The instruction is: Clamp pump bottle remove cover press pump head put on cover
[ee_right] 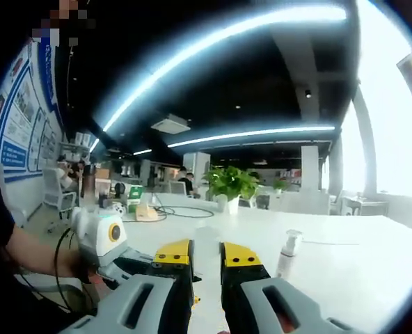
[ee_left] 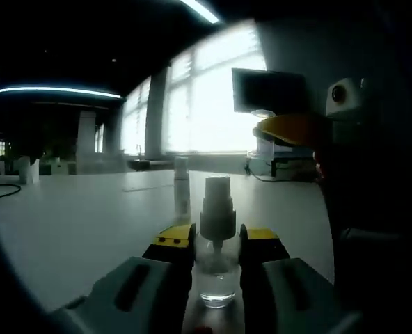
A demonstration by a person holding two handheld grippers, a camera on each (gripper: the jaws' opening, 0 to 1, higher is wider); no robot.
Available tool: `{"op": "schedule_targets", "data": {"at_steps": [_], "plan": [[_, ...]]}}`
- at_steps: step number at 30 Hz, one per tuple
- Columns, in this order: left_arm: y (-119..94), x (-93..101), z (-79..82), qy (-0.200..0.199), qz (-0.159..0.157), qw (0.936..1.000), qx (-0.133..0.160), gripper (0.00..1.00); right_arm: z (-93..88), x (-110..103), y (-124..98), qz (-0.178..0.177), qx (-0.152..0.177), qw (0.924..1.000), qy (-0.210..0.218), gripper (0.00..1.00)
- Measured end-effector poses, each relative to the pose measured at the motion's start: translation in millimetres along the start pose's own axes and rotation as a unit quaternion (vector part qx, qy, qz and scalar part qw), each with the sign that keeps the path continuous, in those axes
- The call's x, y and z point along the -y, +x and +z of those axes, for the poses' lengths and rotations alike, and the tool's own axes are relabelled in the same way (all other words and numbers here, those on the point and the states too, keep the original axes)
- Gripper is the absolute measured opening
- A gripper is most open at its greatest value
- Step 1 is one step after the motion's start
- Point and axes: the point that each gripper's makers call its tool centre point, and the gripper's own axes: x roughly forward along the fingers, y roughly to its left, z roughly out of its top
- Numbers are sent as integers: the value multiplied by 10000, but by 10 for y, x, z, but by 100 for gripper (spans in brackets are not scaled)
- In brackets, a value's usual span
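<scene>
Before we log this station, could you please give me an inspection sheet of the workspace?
Surface: white table, lit from the windows.
Job's things: clear pump bottle upright, its white pump head uncovered.
Clutter: second small bottle standing apart.
Grippers: left gripper shut on the pump bottle; right gripper jaws nearly together, contents unclear.
Cables: black cable lying on the table.
Surroundings: monitor, potted plant.

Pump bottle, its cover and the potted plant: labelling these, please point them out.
pump bottle (ee_left: 216, 275), left gripper view, clear body.
cover (ee_right: 200, 245), right gripper view, side wall.
potted plant (ee_right: 230, 182), right gripper view, leaves.
</scene>
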Motion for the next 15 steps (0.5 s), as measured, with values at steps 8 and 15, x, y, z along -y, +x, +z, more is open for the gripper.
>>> {"op": "schedule_targets", "data": {"at_steps": [8,15], "plan": [[10,1,-7,-69,-10,9999,77,16,-54,115,-76,-225,-44,9997,52,9],[1,27,-9,-88,-68,9999,111,16,-139,279,-150,-449,-73,9989,73,9]]}}
